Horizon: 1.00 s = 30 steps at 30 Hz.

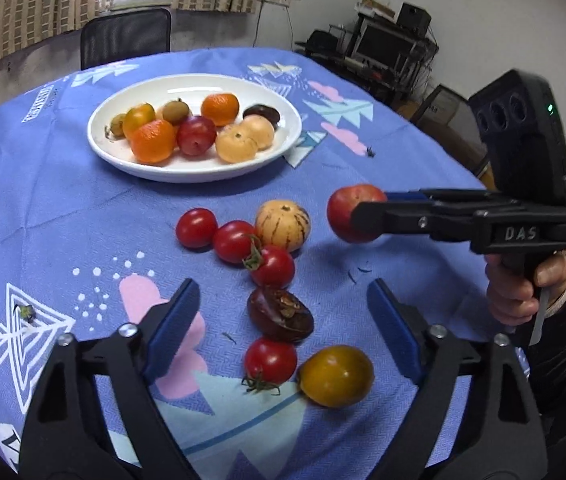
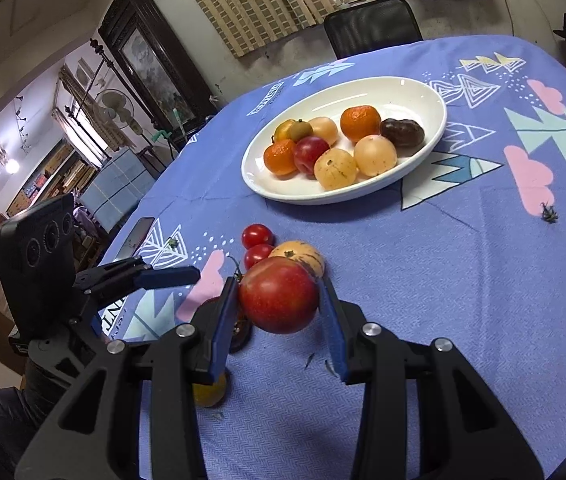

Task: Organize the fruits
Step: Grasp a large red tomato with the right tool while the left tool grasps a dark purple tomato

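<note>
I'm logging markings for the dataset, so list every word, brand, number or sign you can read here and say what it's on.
"DAS": raised letters on the black body of the right gripper, seen from the left wrist view.
"NT": end of a larger print on the tablecloth beside the left gripper; the rest is hidden.
Dark label patch printed on the cloth near the white plate: lettering too small and blurred to read.
No numbers or signs legible.

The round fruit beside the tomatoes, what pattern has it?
Pale yellow fruit with dark stripes, clearest in the left wrist view.

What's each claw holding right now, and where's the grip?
Right claw pinches the red apple across its sides, off the tablecloth. Left claw is open, empty.
</note>
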Tool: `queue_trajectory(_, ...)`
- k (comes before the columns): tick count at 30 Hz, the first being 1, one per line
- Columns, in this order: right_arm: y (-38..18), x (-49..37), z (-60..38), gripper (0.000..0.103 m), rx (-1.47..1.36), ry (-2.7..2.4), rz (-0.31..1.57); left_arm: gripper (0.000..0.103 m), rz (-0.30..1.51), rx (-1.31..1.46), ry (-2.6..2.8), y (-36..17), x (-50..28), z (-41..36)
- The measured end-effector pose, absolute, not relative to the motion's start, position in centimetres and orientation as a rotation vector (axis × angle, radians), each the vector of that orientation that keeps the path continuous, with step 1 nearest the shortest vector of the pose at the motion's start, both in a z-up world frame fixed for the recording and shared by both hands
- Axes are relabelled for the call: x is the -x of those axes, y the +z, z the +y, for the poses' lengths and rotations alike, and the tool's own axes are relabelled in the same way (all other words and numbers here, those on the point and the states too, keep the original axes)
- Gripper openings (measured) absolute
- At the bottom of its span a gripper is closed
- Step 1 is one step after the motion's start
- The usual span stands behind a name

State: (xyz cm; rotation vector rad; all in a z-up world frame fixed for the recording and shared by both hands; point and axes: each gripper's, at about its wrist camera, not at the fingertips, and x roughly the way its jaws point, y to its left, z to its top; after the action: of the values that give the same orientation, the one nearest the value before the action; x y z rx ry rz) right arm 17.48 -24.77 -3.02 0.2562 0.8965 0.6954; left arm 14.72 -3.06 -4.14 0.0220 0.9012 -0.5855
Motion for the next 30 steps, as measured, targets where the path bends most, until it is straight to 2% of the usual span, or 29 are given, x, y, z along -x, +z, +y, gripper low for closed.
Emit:
queue_trajectory(2,-3.1,-17.6,-25.0,0.041,-0.268,0.690,0.899,0.070,0.937,-0.060,-0.568,-4.8,-15.1,-3.7)
queue_trajectory(5,-3.1,-17.7,-25.3,0.041,-0.292,0.695,0.904,0.063,0.977,-0.080,-0.564,-5.5,-15.4,-4.2)
queue_trajectory(16,-2.7,-17.5,-25.5,0.041,-0.286,0.685,0.893,0.054,1.018,-0.114,-0.548,-6.4,-15.7,-4.9)
queue_trajectory(21,-2.8,-17.6,-25.5,0.041,-0.284,0.687,0.896,0.041,1.026,-0.126,-0.552,-6.6,-15.6,-5.0)
queue_trajectory(30,-2.9,-17.7,-25.7,0.041,-0.291,0.676,0.896,0.040,1.019,-0.111,-0.550,-6.5,-15.3,-4.6)
